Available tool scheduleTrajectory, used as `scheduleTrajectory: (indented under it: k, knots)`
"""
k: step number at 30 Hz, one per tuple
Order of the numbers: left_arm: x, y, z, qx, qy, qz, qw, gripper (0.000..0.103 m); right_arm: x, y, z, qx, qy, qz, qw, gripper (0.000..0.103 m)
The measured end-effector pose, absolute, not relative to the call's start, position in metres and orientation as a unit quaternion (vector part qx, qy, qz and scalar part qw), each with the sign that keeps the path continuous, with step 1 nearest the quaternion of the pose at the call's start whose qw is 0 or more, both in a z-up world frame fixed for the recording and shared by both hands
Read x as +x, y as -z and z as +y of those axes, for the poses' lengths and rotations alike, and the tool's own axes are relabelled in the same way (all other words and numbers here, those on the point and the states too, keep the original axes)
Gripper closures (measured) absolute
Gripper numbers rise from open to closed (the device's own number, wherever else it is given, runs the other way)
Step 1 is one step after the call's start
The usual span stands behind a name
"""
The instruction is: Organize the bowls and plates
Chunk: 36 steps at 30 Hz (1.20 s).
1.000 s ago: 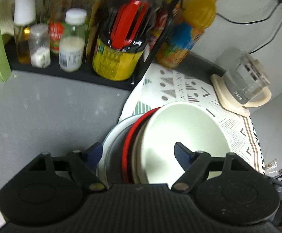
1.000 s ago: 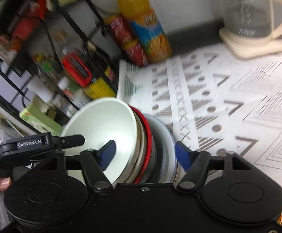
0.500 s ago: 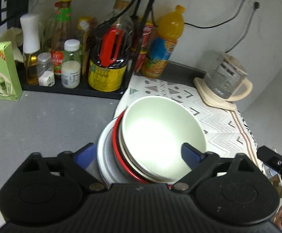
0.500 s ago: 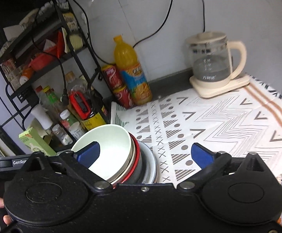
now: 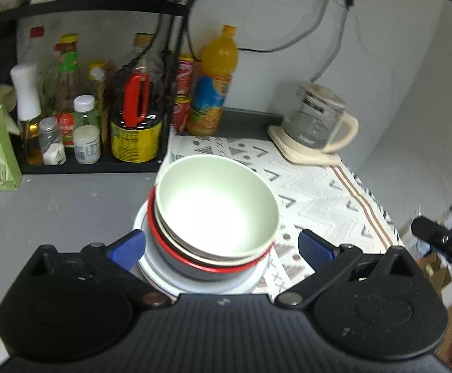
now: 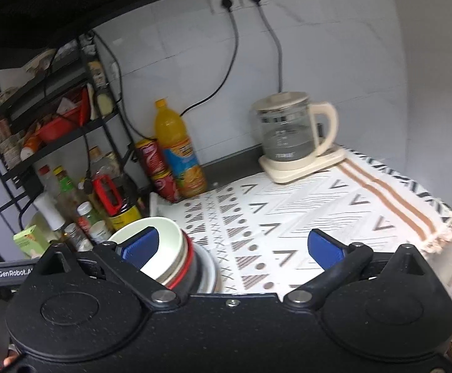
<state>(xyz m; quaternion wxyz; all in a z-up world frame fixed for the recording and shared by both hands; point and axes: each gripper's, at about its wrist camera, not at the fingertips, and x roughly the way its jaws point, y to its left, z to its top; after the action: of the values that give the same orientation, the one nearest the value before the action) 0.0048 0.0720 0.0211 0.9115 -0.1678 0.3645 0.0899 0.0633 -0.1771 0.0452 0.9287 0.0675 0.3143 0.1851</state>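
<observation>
Pale green, the top bowl (image 5: 216,208) sat nested in a stack of dishes: under it a red-rimmed bowl (image 5: 207,262), and at the bottom a white plate (image 5: 151,272). We held our left tongs (image 5: 221,245) spread wide, blue fingertips (image 5: 126,244) flanking the stack on either side without gripping it. Our right tongs (image 6: 232,245) were likewise spread wide and held nothing; from their camera the stack (image 6: 176,258) lay behind the left-hand pad, while patterned cloth (image 6: 288,217) filled the gap between the fingers. Beyond the left tongs stood an orange juice bottle (image 5: 215,84) and a rack (image 5: 86,93) of condiment bottles; farther ahead and to the right, a glass kettle (image 5: 316,124) sat on its base.
</observation>
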Motion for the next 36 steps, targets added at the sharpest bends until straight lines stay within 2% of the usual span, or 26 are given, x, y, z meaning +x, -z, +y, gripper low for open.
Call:
scheduleTrajectory:
  k: [16, 22, 36]
  knots:
    - [-0.029, -0.029, 0.025, -0.128, -0.045, 0.365, 0.921, 0.000, 0.014, -0.056, -0.209, 0.049, -0.145, 0.327, 0.933, 0.000]
    - [-0.052, -0.039, 0.008, -0.079, -0.040, 0.355, 0.931, 0.000, 0.000, -0.061, -0.216, 0.047, -0.138, 0.327, 0.934, 0.000]
    - [-0.078, -0.051, 0.001, -0.092, -0.035, 0.342, 0.935, 0.001, -0.023, -0.063, -0.220, 0.048, -0.128, 0.324, 0.936, 0.000]
